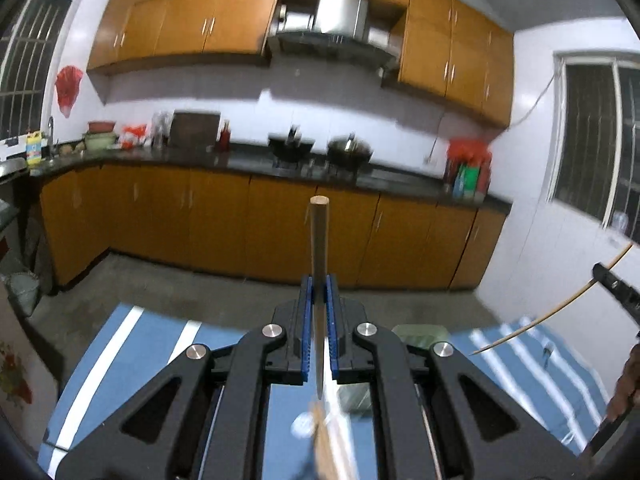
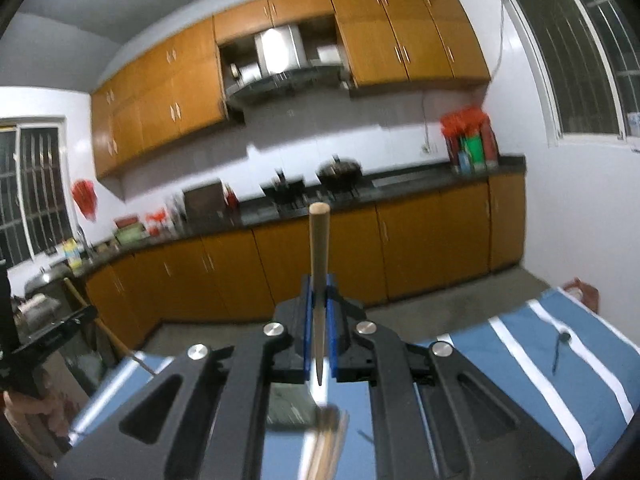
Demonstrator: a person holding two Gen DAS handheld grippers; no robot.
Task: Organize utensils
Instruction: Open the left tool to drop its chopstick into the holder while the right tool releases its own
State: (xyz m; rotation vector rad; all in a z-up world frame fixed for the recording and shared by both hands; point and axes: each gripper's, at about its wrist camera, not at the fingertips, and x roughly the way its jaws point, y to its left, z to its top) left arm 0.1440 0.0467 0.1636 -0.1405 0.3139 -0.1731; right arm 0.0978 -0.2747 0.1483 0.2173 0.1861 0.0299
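Left gripper (image 1: 319, 292): your jaws were pinching a chopstick (image 1: 319, 240) between the blue pads (image 1: 306, 320), low in the centre of the left view.
Left chopstick: it stood upright in that frame, blunt wooden end at the top against the cabinets (image 1: 224, 220), pointed tip down below the pads.
Right gripper (image 2: 319, 292): your jaws were pressed onto a second chopstick (image 2: 319, 248), again low centre in the right view.
Right chopstick: upright too, blunt end up, its tip hanging just past the pads (image 2: 331, 320).
Across views: at the right edge of the left view, a thin stick (image 1: 560, 308) slanted from a black gripper part (image 1: 616, 288); at the lower left of the right view, the other gripper (image 2: 44, 344) showed dark and partly cut off.
Table (image 1: 152, 336): it carried a blue cloth with white stripes along the bottom of both frames.
Spoon (image 2: 560, 346): a small dark one lay on the cloth at the right of the right view, well apart from your jaws.
Blurred things: something pale and wooden sat under each gripper at the bottom centre; you cannot tell what.
Background: orange cabinets, a dark counter (image 1: 256, 160) with woks (image 1: 348, 150), and a hood (image 1: 332, 40) across the upper frame.
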